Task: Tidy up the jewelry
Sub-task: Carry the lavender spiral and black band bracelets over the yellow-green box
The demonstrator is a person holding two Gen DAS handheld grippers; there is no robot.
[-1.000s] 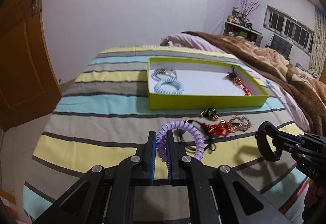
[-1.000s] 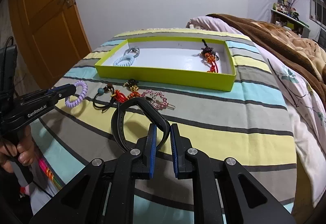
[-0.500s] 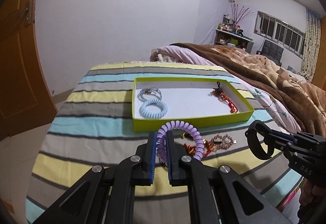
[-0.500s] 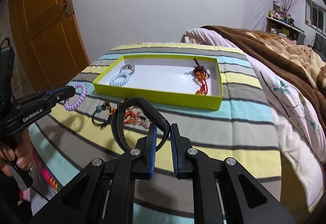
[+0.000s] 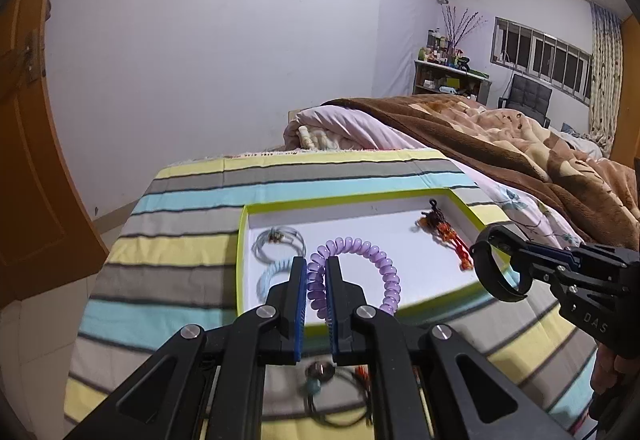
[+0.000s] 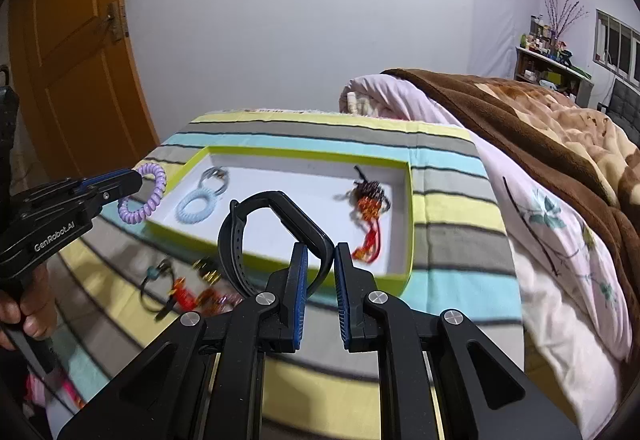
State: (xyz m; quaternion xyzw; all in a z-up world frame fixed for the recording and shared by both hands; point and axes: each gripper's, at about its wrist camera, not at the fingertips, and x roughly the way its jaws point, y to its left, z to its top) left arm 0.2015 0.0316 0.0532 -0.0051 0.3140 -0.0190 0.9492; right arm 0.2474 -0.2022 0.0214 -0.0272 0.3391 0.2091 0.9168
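Observation:
My left gripper point(image 5: 316, 263) is shut on a purple coil bracelet point(image 5: 372, 256), held in the air over the near left part of the lime-green tray point(image 5: 404, 195). My right gripper point(image 6: 320, 254) is shut on a black wristband point(image 6: 256, 212), held over the tray's front wall point(image 6: 280, 258). Each gripper also shows in the other's view: the right gripper point(image 5: 516, 260) with the wristband point(image 5: 486, 272), the left gripper point(image 6: 136, 176) with the purple coil point(image 6: 150, 192). Inside the tray lie a pale blue coil point(image 6: 194, 206), a grey bangle point(image 6: 216, 176) and a red-and-brown tassel charm point(image 6: 370, 200).
Several loose pieces point(image 6: 188, 286) lie on the striped bedspread point(image 6: 452, 208) in front of the tray. A brown blanket point(image 6: 540, 120) and pink quilt cover the right side of the bed. An orange door point(image 6: 72, 52) stands at the left. A hand point(image 6: 28, 314) grips the left handle.
Both grippers rose and moved forward from above the loose pieces to the tray, carrying the purple coil and the black wristband. The loose jewelry now lies below and behind the fingertips.

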